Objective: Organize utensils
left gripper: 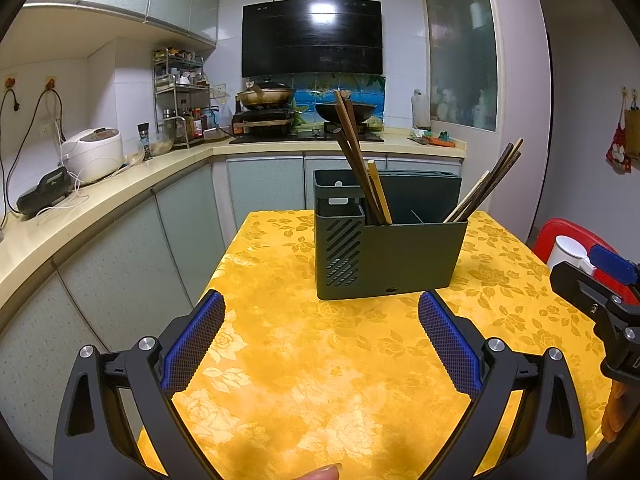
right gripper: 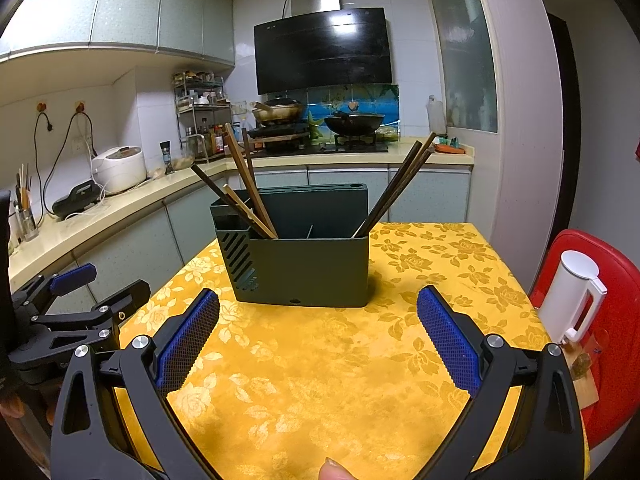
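With your left claw (left gripper: 320, 312) and right claw (right gripper: 318, 308) both spread wide and empty before the green holder (left gripper: 390, 248) mid-counter (left gripper: 320, 380), you probably next regroup its split chopsticks (left gripper: 360, 160).

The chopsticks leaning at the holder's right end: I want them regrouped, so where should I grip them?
Grip the chopsticks on their upper shafts, coming from above right with the right hand-held gripper. Their lower ends sit inside the holder; the tops lean out free.
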Demonstrator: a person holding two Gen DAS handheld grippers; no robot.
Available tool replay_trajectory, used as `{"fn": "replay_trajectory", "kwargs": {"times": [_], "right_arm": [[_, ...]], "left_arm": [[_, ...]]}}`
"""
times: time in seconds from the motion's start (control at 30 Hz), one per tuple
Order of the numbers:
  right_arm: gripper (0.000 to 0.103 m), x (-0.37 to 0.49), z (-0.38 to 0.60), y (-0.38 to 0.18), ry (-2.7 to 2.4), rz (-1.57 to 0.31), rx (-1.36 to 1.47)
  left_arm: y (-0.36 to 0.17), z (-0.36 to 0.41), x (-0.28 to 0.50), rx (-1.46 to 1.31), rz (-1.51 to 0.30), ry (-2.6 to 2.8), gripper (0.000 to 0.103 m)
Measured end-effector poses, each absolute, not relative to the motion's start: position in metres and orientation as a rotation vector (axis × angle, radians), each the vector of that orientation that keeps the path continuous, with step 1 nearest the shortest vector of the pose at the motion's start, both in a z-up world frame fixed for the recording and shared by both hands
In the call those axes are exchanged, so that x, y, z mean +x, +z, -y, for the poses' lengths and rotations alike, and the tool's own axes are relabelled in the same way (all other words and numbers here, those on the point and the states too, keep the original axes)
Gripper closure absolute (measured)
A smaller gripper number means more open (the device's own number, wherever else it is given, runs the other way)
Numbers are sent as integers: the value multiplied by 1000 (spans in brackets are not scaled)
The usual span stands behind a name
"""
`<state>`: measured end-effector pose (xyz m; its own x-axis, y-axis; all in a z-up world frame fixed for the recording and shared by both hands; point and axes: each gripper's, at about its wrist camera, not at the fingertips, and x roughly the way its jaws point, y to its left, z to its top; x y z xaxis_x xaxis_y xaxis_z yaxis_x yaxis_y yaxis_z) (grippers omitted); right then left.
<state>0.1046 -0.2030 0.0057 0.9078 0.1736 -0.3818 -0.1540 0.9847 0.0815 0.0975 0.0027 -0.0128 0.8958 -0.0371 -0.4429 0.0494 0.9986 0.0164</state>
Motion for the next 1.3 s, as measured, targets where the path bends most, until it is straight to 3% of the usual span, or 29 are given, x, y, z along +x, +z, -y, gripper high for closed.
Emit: {"fn": "replay_trajectory", "kwargs": {"times": [1.3], "right_arm": [[7, 102, 198, 5, 171, -396, 50]], "left_arm": [[-15, -7, 98, 5, -458, -49, 9]]}}
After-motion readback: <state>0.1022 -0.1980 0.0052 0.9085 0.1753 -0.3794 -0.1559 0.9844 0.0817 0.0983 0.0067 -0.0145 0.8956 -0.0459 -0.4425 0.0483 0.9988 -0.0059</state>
